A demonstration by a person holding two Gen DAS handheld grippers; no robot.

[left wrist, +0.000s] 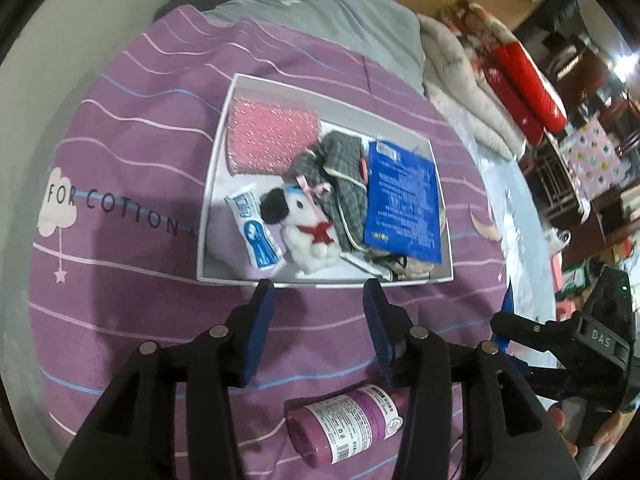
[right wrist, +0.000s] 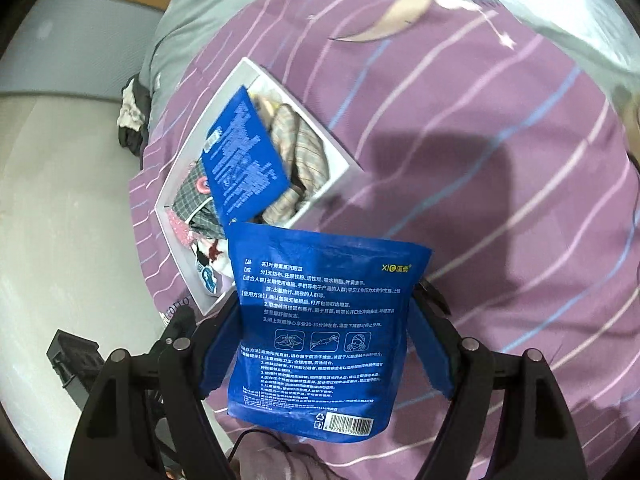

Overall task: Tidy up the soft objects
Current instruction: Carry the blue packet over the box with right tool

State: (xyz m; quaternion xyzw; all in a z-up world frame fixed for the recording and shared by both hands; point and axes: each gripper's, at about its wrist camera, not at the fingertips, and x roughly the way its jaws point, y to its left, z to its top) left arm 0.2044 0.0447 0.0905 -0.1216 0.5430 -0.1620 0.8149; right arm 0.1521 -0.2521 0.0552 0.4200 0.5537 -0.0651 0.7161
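Right gripper pinches a blue pouch, bound for the white box (already crowded); left gripper hangs spread, empty, purple roll below.

R tongs grip blue pouch nr white box.

A bed under a purple striped sheet fills the frame. The white box sits on it at centre, a purple roll lies at the lower middle, and a grey pillow is up top.
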